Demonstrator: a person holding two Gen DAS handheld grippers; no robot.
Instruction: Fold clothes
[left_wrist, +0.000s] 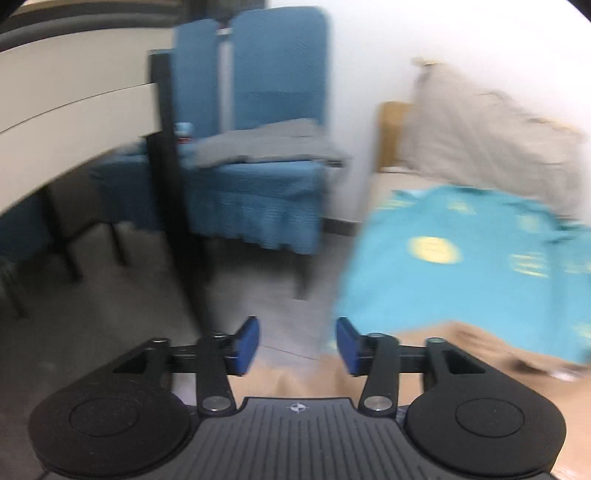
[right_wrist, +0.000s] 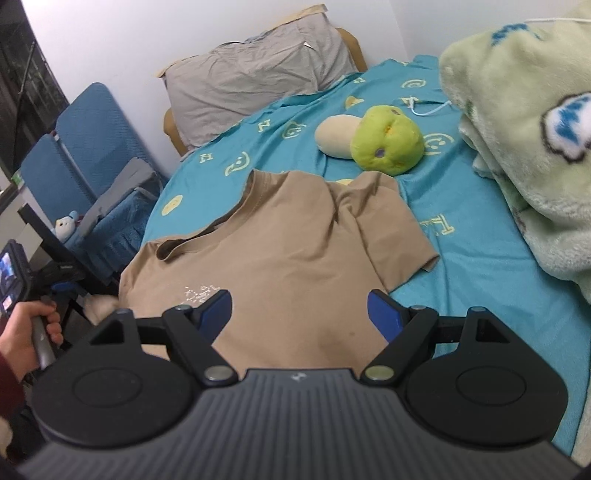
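My right gripper (right_wrist: 299, 314) hangs with its blue pads apart, holding nothing, just above the lower body of the tan T-shirt (right_wrist: 280, 251). The shirt lies spread on the bed (right_wrist: 480, 266), neck opening toward ten o'clock, one short sleeve out toward three o'clock; the side toward nine o'clock droops over the bed edge. My left gripper (left_wrist: 297, 341) is also spread and empty, off that edge, tan cloth just under it; its view is blurred. A hand (right_wrist: 26, 339) grips its handle at the right view's nine o'clock. Beyond the shirt at one o'clock sits a green plush toy (right_wrist: 386, 142), a fleece blanket (right_wrist: 524, 155) at two o'clock, a grey pillow (right_wrist: 258, 74) at twelve. I judge the shirt laid out, no fold showing: sleeves and body remain to bring in
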